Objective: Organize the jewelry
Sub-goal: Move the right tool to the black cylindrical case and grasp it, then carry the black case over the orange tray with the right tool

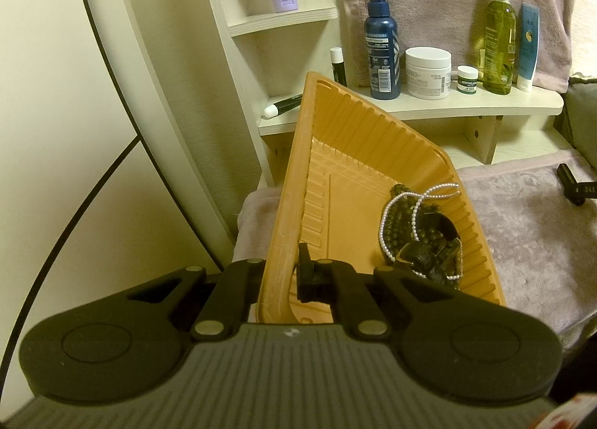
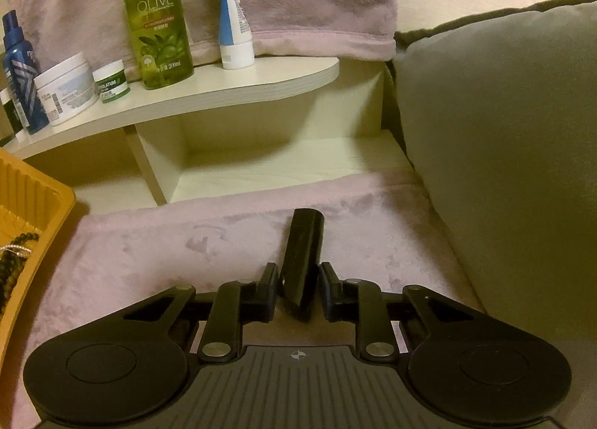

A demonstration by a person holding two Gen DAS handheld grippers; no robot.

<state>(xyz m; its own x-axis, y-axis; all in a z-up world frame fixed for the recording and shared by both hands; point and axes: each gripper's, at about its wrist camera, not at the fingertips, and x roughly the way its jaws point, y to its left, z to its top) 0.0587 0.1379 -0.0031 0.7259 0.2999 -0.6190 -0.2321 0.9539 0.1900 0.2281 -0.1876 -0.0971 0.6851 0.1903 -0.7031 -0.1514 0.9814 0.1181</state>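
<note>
My left gripper [image 1: 281,276] is shut on the near rim of an orange ribbed tray [image 1: 296,153], which stands tilted. A heap of jewelry [image 1: 429,242] lies in its low right corner: a white pearl strand [image 1: 401,197], dark green beads and dark pieces. In the right wrist view, my right gripper [image 2: 299,279] is over the pink blanket [image 2: 168,242]. A black oblong piece [image 2: 304,238] sits between its fingers, with both pads against its sides. The tray's corner [image 2: 33,205] shows at the left edge there.
A cream shelf [image 1: 485,108] behind the tray carries a blue spray bottle [image 1: 382,41], a white jar [image 1: 428,72], a green olive bottle [image 2: 156,18] and tubes. Below it is an open cubby [image 2: 280,153]. A grey cushion [image 2: 503,130] fills the right side.
</note>
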